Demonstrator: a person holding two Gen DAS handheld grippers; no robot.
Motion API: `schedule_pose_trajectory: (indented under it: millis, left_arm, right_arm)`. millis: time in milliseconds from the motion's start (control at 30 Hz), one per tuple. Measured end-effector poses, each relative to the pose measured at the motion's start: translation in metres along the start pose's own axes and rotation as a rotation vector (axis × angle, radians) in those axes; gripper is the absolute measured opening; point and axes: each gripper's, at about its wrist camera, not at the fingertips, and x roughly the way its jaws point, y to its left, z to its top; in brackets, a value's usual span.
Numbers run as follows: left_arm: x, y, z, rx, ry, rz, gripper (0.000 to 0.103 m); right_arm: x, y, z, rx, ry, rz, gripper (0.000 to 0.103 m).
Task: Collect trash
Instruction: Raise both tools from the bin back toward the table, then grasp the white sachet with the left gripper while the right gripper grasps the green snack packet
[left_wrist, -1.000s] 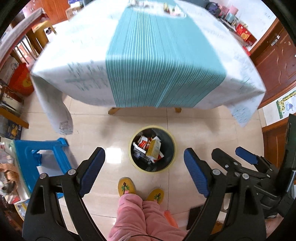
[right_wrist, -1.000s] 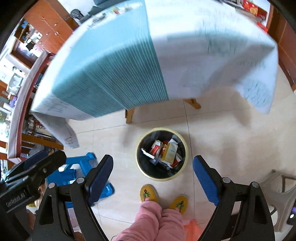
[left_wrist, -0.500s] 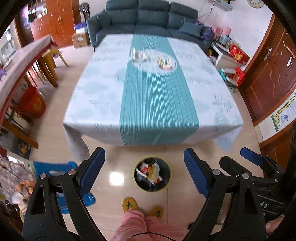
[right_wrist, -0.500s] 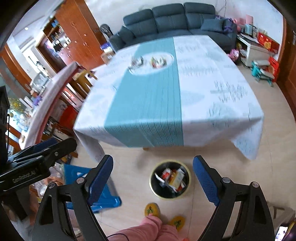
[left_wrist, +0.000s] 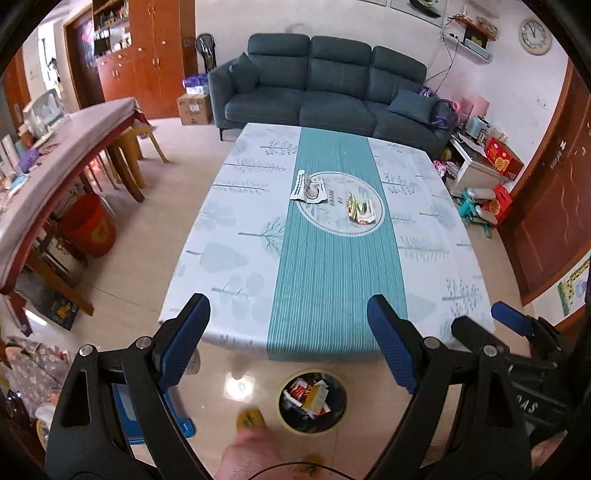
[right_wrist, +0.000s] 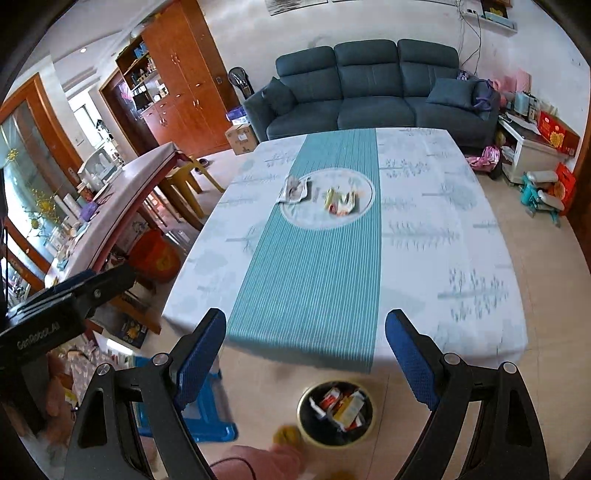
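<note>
We between pickups: left claw (left_wrist: 288, 345) and right claw (right_wrist: 304, 360) both spread wide, empty. Two wrappers (left_wrist: 334, 201) mid-worktop (left_wrist: 229, 236), far beyond bin (left_wrist: 313, 400) on floor. Next, likely reach forward to wrappers.

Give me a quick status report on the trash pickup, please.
Both hand-held grippers, left and right, open, empty. Two crumpled wrappers on the teal-striped tablecloth. Round black bin below. Path clear.

Two crumpled wrappers lie near frame centre: a grey-white wrapper (left_wrist: 309, 187) and a yellow-red wrapper (left_wrist: 362, 213). Trash bin (left_wrist: 312, 400), bottom centre, upright, holds cartons.
</note>
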Motion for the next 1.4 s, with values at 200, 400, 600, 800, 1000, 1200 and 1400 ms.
schedule_pose_trajectory:
  millis: [200,400,600,800,1000,1200,1400]
  left_arm:
    - [0.085,0.021,0.059,-0.022,0.092,-0.062,0.085]
    - [0.190,0.038,0.124,-0.002,0.219,-0.115,0.085]
    - [0.290,0.035,0.171,0.053,0.323,-0.169,0.085]
    - [0.361,0.018,0.189,0.098,0.397,-0.207,0.085]
    - [0.407,0.004,0.196,0.087,0.469,-0.246,0.085]
    - [0.431,-0.011,0.200,0.074,0.513,-0.259,0.085]
    - [0.449,-0.027,0.207,0.072,0.528,-0.230,0.085]
  right_arm:
    - [0.072,-0.011,0.063,0.031,0.047,-0.044,0.089]
    - [0.178,-0.027,0.121,0.112,0.139,-0.102,0.089]
    - [0.281,-0.046,0.162,0.191,0.209,-0.134,0.089]
    - [0.350,-0.064,0.170,0.232,0.285,-0.186,0.089]
    - [0.375,-0.074,0.163,0.229,0.324,-0.221,0.075]
    - [0.376,-0.068,0.163,0.189,0.302,-0.247,0.051]
    - [0.374,-0.065,0.163,0.202,0.284,-0.223,0.036]
